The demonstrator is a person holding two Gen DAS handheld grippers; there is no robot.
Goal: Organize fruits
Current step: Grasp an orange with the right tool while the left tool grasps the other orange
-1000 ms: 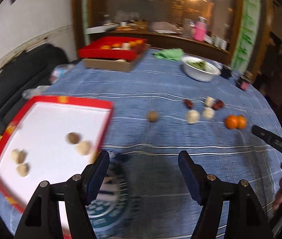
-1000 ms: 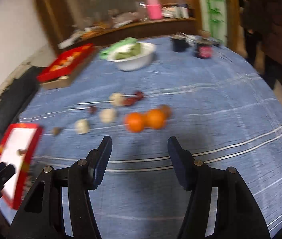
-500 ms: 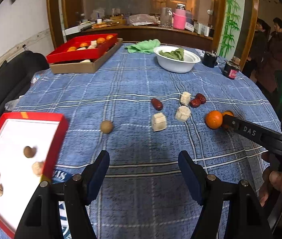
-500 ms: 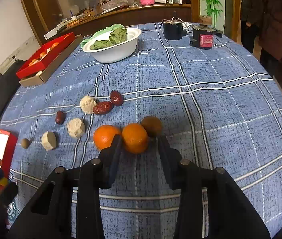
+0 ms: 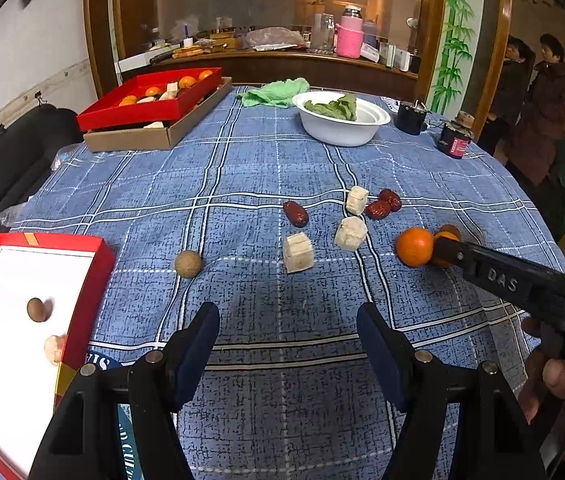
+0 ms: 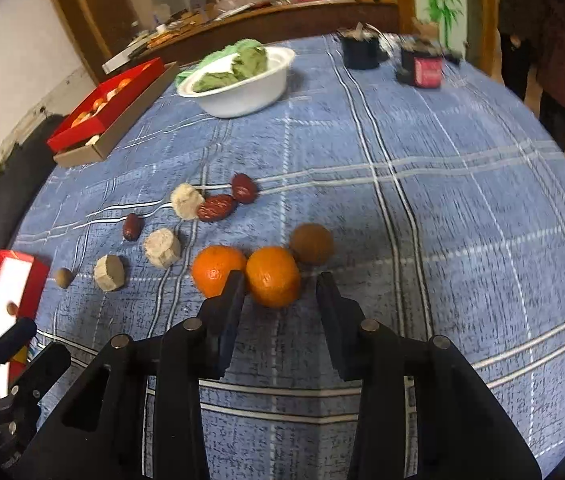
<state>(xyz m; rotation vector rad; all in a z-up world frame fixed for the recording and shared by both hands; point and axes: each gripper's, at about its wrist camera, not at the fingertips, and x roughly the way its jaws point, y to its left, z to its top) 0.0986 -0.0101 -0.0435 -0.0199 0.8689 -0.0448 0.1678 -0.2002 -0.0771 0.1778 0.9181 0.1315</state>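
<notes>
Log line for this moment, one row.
right tool: jaws just been closing, orange between them, not gripped | left tool: open, empty

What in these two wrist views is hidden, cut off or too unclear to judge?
- Right gripper: whether its pads press the near orange; left wrist view has a finger covering that fruit.
- Red tray: left wrist view, its near part cut off by the picture edge and the left gripper.
- Far red box: contents too small to count.
- Brown round fruit: kind unclear, blurred.
</notes>
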